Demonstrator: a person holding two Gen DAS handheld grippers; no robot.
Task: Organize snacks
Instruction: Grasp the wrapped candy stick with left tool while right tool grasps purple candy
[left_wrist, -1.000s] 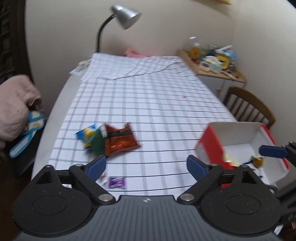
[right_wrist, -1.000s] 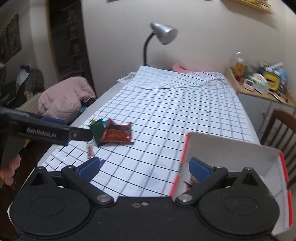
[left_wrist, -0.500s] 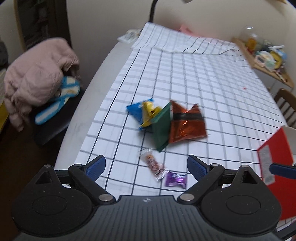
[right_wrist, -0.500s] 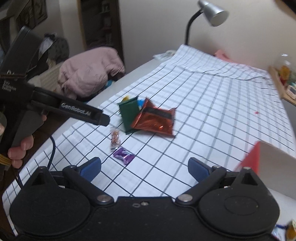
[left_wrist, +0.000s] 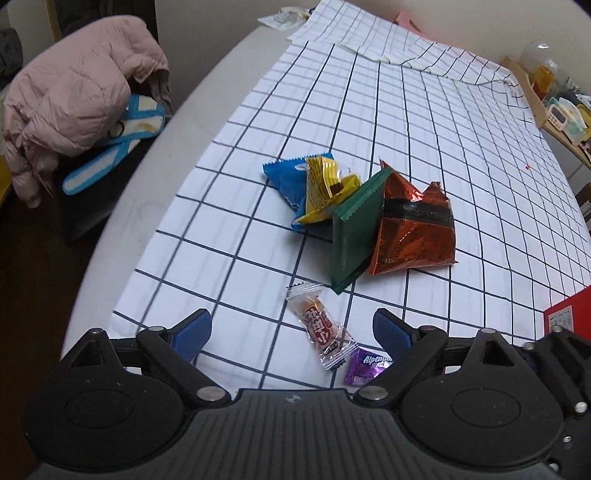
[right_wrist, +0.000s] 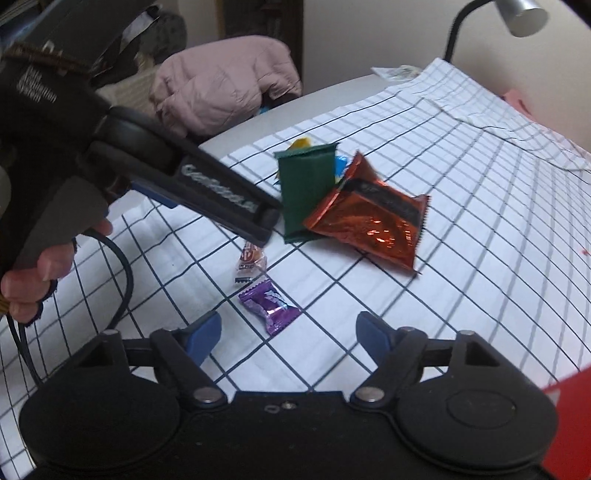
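A snack pile lies on the checked tablecloth (left_wrist: 461, 155): an orange foil bag (left_wrist: 413, 229) (right_wrist: 369, 225), a green packet (left_wrist: 354, 236) (right_wrist: 304, 192), a yellow wrapper (left_wrist: 325, 188) and a blue bag (left_wrist: 284, 177). In front lie a clear candy with red print (left_wrist: 321, 325) (right_wrist: 251, 260) and a purple candy (left_wrist: 364, 365) (right_wrist: 267, 302). My left gripper (left_wrist: 291, 332) is open and empty, just short of the clear candy. My right gripper (right_wrist: 290, 336) is open and empty, with the purple candy just ahead between its jaws. The left gripper's body (right_wrist: 207, 184) shows in the right wrist view.
A red box (left_wrist: 569, 314) (right_wrist: 569, 413) stands at the right edge. A pink jacket (left_wrist: 74, 92) lies on a chair left of the table. A shelf with clutter (left_wrist: 561, 110) is at the far right. A desk lamp (right_wrist: 517, 14) stands at the back.
Both grippers have swung left from the red box toward the snack pile and come lower and closer. Both stay open and empty.
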